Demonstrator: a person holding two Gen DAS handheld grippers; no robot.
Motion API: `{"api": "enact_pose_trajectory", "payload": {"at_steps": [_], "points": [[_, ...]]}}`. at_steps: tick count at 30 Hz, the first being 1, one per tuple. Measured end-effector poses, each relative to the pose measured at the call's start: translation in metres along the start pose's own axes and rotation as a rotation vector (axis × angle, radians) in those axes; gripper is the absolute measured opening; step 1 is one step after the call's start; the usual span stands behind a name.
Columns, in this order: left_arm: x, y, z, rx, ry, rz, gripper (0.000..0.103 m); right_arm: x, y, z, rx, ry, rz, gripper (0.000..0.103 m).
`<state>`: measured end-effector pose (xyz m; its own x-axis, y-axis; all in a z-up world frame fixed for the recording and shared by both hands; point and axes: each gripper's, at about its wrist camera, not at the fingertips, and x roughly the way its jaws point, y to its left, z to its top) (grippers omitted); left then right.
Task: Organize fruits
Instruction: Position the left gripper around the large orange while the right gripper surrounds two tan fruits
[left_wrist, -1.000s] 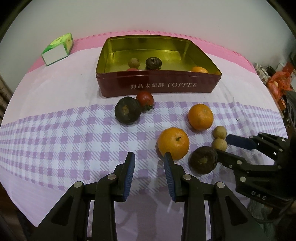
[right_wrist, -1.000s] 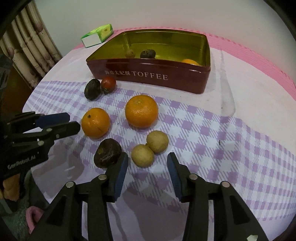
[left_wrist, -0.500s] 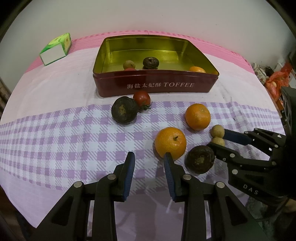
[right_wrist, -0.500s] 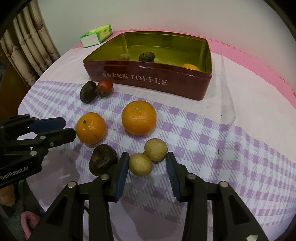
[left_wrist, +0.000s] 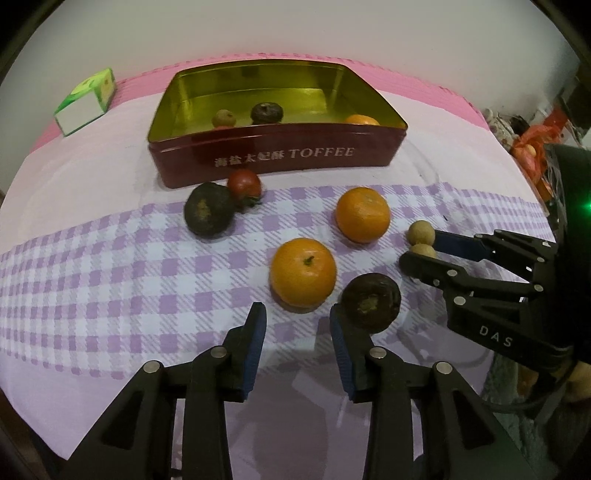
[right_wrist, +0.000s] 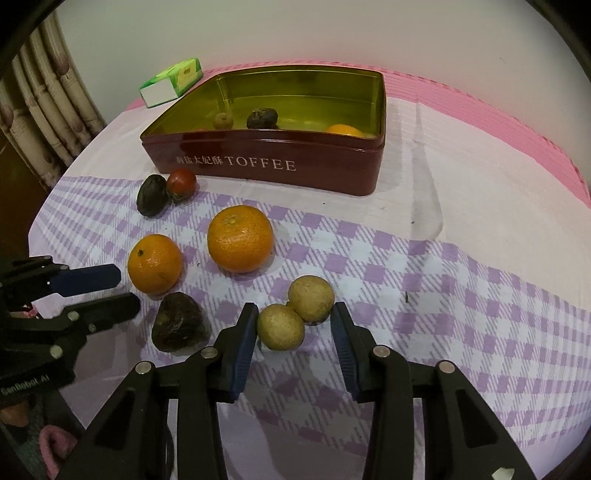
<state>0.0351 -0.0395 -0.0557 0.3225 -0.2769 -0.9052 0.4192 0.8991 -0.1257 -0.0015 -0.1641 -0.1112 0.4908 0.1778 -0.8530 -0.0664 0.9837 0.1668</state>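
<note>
The toffee tin (right_wrist: 258, 166) already holds a few fruits (at least three). Seven wait on the checked tablecloth (right_wrist: 461, 277). The right gripper (right_wrist: 294, 325), jaws spread, straddles two longans (right_wrist: 295, 312); the left gripper (left_wrist: 297, 325) hovers spread near an orange (left_wrist: 303, 271).

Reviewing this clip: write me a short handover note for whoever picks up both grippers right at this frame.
Right gripper: open, straddling two tan longans on the checked cloth, nothing clamped.
Left gripper: open, empty, just short of the near orange; a dark passion fruit sits by its right finger.
Done: the toffee tin holds a longan, a dark fruit and an orange.
Left on the cloth: two oranges, two longans, two dark fruits, a cherry tomato.
</note>
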Motion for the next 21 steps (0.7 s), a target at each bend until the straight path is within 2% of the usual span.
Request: {"api": "enact_pose_trajectory", "payload": {"at_steps": [21], "points": [[0.027,-0.005,0.026,-0.009,0.005,0.022,0.041,-0.002,-0.006,0.000,0.016,-0.007,0.002,0.038]]}}
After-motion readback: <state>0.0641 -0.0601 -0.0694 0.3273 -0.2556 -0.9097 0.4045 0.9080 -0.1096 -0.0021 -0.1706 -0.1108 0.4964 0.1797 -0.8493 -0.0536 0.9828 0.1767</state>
